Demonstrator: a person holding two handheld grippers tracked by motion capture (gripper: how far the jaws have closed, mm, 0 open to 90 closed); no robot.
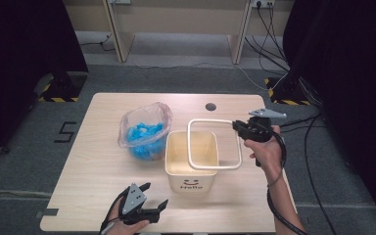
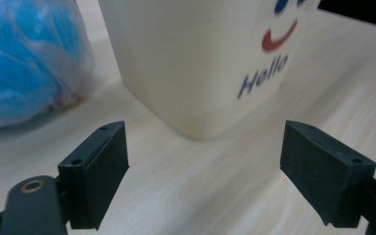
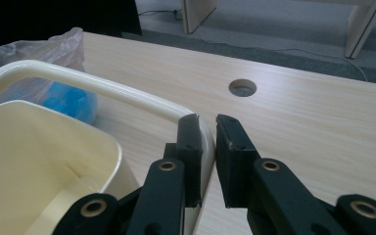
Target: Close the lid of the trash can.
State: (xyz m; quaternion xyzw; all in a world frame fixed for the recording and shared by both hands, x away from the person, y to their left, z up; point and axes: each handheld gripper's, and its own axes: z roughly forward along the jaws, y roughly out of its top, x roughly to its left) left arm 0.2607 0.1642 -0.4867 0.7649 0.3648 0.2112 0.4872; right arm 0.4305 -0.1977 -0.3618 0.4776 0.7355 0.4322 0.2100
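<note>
Right claw (image 1: 239,126): clenched on the cream ring frame (image 1: 214,144), gripping the frame's right side close to its far right corner; in the right gripper view the two black jaws (image 3: 208,142) pinch the rounded tube between them, one jaw inside the loop and one outside.

Ring frame, place: held off the bench (image 1: 103,166), hovering over the open top of the cream bin (image 1: 192,164) and shifted to the right of it, so its right side overhangs the bin's right wall and hangs above bare bench.

Ring frame relative to the right claw: it stretches left and toward the near side from the claw; the claw sits at its far right edge, with the person's right hand (image 1: 264,147) just right of the frame.

Ring frame, lie: a rounded rectangle held roughly flat, its opening facing up; its sides run nearly parallel to the bin's rim. Which of its two axes is the longer I cannot tell, as it looks close to square from above.

Bin: stands upright near the middle of the bench, the "Hello" smiley face on its near wall (image 2: 264,76).

Left claw (image 1: 151,198): released, jaws wide apart with nothing between them, low over the near edge of the bench, left of and nearer than the bin, pointing toward the bin's near left corner.

Bag (image 1: 144,131): clear plastic bag of blue pieces, just left of the bin on the far side, touching or almost touching it.
</note>
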